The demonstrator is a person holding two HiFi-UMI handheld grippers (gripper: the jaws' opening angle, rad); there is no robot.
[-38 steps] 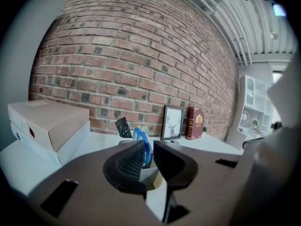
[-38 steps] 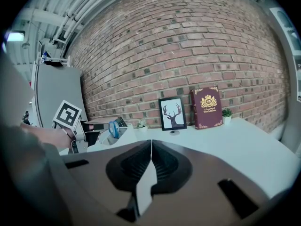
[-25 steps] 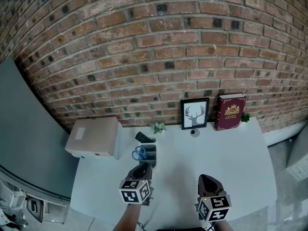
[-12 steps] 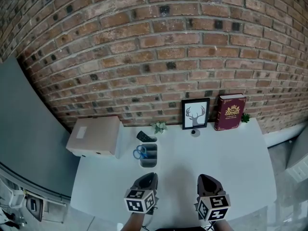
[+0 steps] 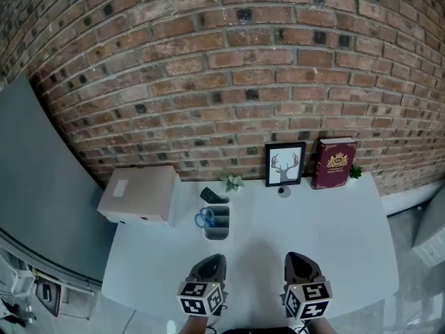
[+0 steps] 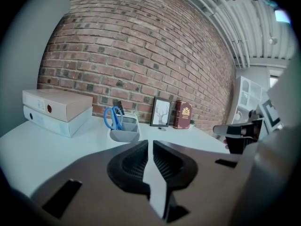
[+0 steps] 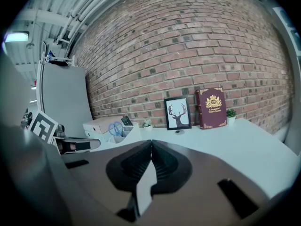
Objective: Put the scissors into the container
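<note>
Blue-handled scissors (image 5: 204, 218) stand handles-up in the grey desk container (image 5: 218, 229) left of the table's middle. The left gripper view shows the scissors (image 6: 113, 118) in the container (image 6: 125, 134) well ahead of the jaws. My left gripper (image 5: 211, 266) hovers near the table's front edge, a good way short of the container, shut with nothing in it. My right gripper (image 5: 300, 264) sits level with it to the right, also shut and empty. In the right gripper view the scissors (image 7: 114, 127) appear far off to the left.
A beige box file (image 5: 138, 193) lies at the left. Along the brick wall stand a small plant (image 5: 231, 182), a framed deer picture (image 5: 285, 164), a red book (image 5: 335, 162) and another small plant (image 5: 355, 171). A black object (image 5: 211, 195) sticks out of the container's back.
My left gripper has pulled back from the container toward the near edge of the table. The scissors stay in the container. The right gripper has hardly moved.
</note>
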